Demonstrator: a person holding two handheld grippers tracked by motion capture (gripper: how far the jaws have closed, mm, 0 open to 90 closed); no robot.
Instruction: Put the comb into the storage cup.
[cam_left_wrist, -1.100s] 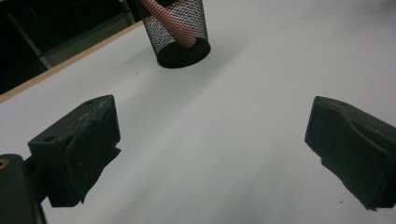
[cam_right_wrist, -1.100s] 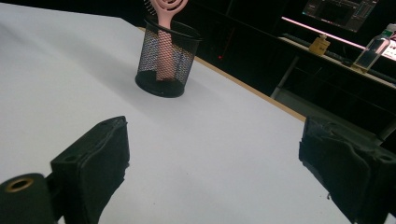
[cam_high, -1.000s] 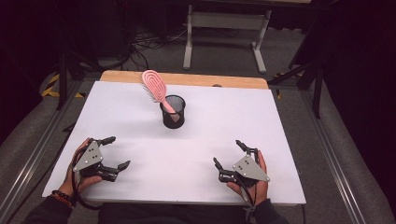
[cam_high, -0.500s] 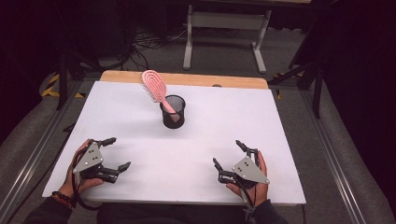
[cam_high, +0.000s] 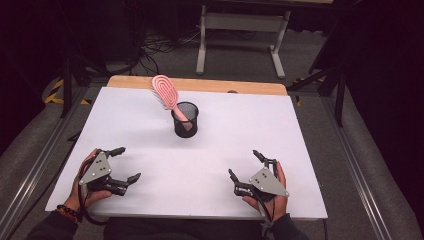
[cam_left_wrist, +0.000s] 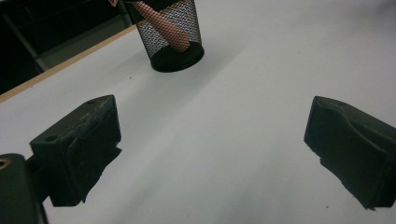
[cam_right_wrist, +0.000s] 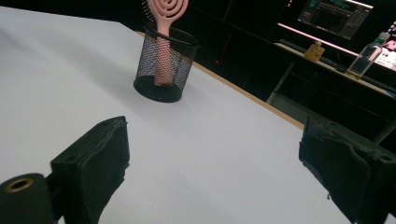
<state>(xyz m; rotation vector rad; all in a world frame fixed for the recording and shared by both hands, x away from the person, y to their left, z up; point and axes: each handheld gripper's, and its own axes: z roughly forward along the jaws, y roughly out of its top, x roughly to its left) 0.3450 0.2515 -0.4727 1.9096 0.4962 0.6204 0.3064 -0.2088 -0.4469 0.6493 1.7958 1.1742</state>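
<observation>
Near the table's front edge, both grippers (cam_high: 123, 164) (cam_high: 245, 166) stay parted.

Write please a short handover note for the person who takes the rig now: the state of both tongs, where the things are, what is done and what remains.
Left tongs: open, empty, low over the near left of the white table.
Right tongs: open, empty, near right.
Pink hairbrush: handle down in the black mesh cup, head leaning out toward the far left. The cup stands upright at the centre, toward the far edge.
Done: nothing gripped; both tongs are apart from the cup.
Left: probably reaching for the brush or cup; no approach is visible yet.
</observation>
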